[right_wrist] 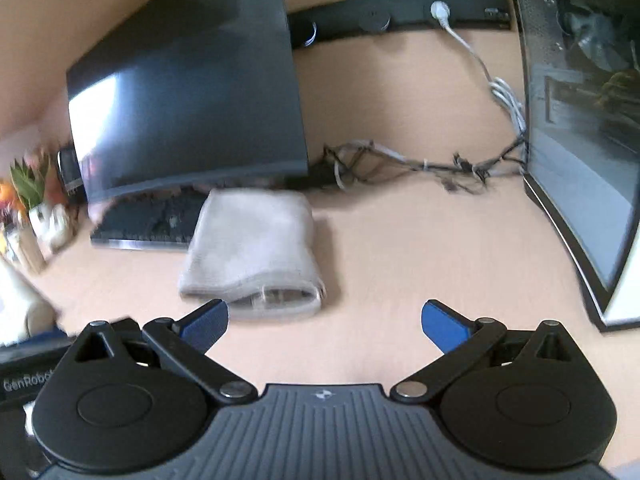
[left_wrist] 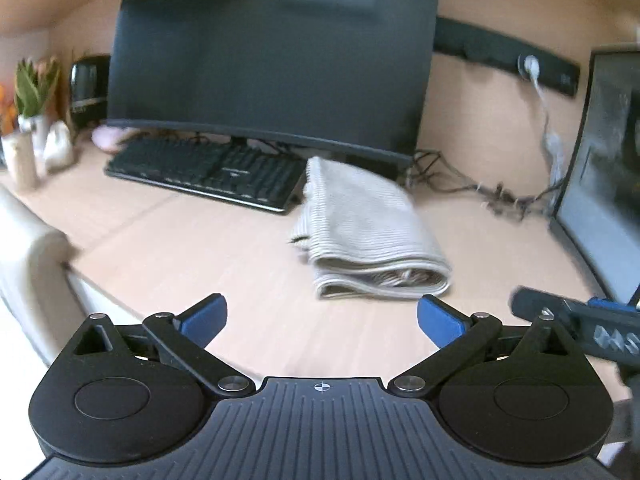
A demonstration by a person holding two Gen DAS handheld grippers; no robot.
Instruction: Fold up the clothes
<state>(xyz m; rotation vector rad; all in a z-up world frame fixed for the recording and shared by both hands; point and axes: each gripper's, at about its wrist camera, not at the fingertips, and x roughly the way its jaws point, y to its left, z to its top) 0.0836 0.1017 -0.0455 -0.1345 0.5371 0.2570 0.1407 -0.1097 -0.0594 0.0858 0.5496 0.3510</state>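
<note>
Nearest, the left gripper (left_wrist: 320, 320) is being held spread wide with nothing between its blue pads, and the right gripper (right_wrist: 325, 326) is likewise being held wide apart and empty above bare desk (right_wrist: 400, 264).

Just beyond both, the folded grey garment (left_wrist: 360, 224) is lying flat toward the middle of the desk, its far end almost touching the keyboard (left_wrist: 204, 172) below the monitor (left_wrist: 272, 52). The fold appears done, judged from the stacked layers showing at its near end.

Trouble is being risked mainly by a low pass: the loose near layers could be snagged by a pad and the bundle dragged open, or pushed against the keyboard. Both views are being blurred, so edges are hard to judge.

Farther back, tangled cables (right_wrist: 420, 164) are lying along the back edge, a second screen (right_wrist: 580, 128) is standing at the right edge, and a plant (left_wrist: 32, 88) at the left back corner.
</note>
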